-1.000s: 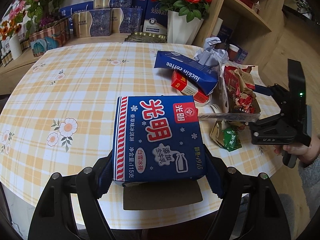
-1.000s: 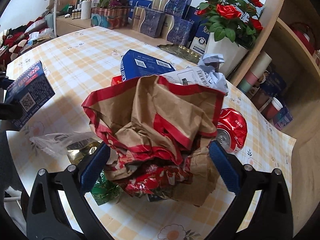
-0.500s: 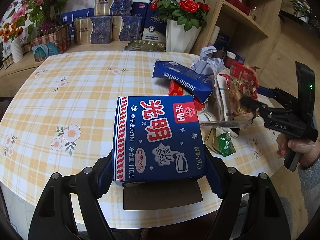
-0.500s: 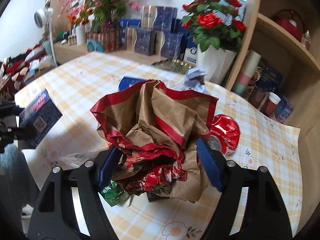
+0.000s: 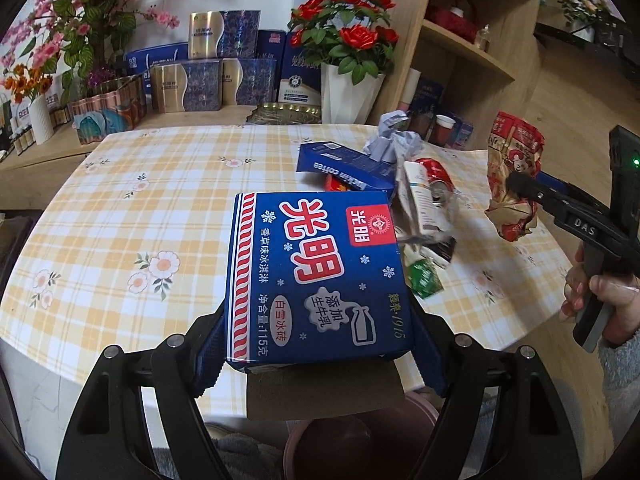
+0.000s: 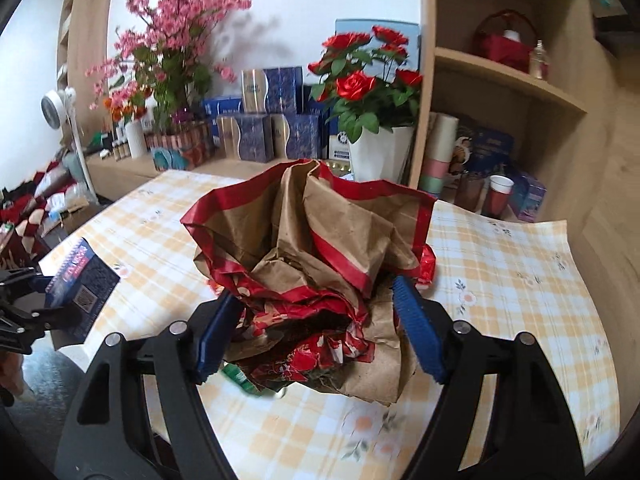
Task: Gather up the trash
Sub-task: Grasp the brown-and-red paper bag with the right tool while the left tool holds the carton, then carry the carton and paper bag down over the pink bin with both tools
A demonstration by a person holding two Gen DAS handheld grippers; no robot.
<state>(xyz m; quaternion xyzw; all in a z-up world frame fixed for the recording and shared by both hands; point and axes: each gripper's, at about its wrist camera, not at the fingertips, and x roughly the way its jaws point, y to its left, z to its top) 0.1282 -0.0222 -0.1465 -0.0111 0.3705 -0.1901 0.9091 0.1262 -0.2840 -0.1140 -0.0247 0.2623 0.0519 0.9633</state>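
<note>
My left gripper (image 5: 320,344) is shut on a blue ice-cream box (image 5: 316,276) with red and white lettering, held flat above the near edge of the checked table (image 5: 140,208). My right gripper (image 6: 316,332) is shut on a crumpled brown and red paper bag (image 6: 312,240), lifted clear of the tablecloth. The left wrist view shows that bag (image 5: 512,152) hanging at the right in the right gripper (image 5: 532,196), held by a person's hand. The right wrist view shows the box (image 6: 80,280) at the far left.
On the table's right part lie a blue coffee box (image 5: 344,168), a red can (image 5: 436,172), crumpled white paper (image 5: 392,140), a white carton (image 5: 418,200) and a green wrapper (image 5: 424,278). A round reddish container (image 5: 360,440) sits below the near edge. Flower pots and boxes line the back.
The right gripper's jaws closed in on the paper bag and lifted it up off the table, rolling as it rose. The left gripper rose a little with the box.
</note>
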